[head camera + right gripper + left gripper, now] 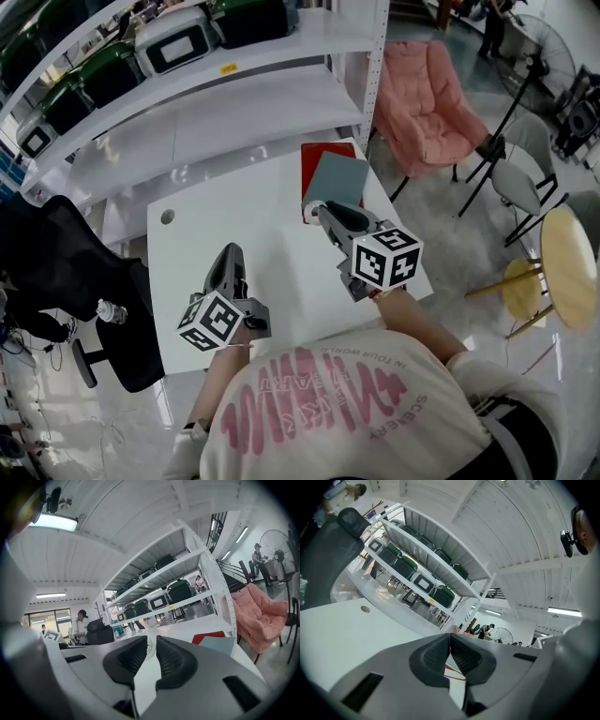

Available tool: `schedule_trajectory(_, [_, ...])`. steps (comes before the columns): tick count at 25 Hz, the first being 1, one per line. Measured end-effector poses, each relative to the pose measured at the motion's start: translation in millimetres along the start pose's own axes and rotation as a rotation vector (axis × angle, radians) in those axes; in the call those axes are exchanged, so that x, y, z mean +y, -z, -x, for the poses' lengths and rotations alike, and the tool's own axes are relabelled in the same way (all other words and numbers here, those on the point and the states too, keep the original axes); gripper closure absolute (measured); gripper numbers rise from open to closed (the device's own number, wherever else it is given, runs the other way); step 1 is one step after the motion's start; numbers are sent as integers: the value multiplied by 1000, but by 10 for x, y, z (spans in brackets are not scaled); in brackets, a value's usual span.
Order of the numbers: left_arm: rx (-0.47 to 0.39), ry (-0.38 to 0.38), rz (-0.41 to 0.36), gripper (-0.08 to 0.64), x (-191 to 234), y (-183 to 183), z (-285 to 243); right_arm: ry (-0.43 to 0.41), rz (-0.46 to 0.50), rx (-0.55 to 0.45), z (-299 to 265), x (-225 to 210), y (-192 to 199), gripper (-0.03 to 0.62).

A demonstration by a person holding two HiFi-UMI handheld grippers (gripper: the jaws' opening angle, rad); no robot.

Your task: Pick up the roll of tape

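Between the pads of my right gripper [150, 645] sits a clear, thin-walled roll of tape [148, 644], and the jaws are shut on it, a little apart. In the head view this gripper [317, 208] hangs above the white table [234, 216], its tip beside the red sheet [317, 157] and grey sheet [339, 180], with the pale tape [310, 208] just visible at the tip. My left gripper [231, 253] is over the table's near middle. In its own view the left gripper [450, 639] has its pads meeting, with nothing held.
White shelving [234, 103] with dark bins runs behind the table. A black office chair [56, 253] stands to the left, a pink chair [422, 103] and a round wooden table [567, 253] to the right. The tabletop has a small round hole [167, 217].
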State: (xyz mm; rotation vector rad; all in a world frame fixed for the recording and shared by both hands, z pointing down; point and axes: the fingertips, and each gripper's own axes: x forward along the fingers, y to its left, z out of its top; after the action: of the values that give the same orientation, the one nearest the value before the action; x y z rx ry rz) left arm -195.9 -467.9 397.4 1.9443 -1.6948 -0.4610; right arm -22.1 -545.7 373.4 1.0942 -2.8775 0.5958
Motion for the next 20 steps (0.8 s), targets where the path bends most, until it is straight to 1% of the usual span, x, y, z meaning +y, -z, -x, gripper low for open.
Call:
schedule_trajectory(3, [-10, 3, -5, 535, -140, 56, 144, -9, 4, 3, 187, 57, 46, 515])
schedule_trajectory(12, [-25, 0, -4, 535, -356, 66, 407, -19, 1, -2, 458, 195, -1, 515])
schedule_trajectory(20, [-25, -16, -8, 535, -535, 293, 730, -13, -12, 7, 841, 229, 178, 515])
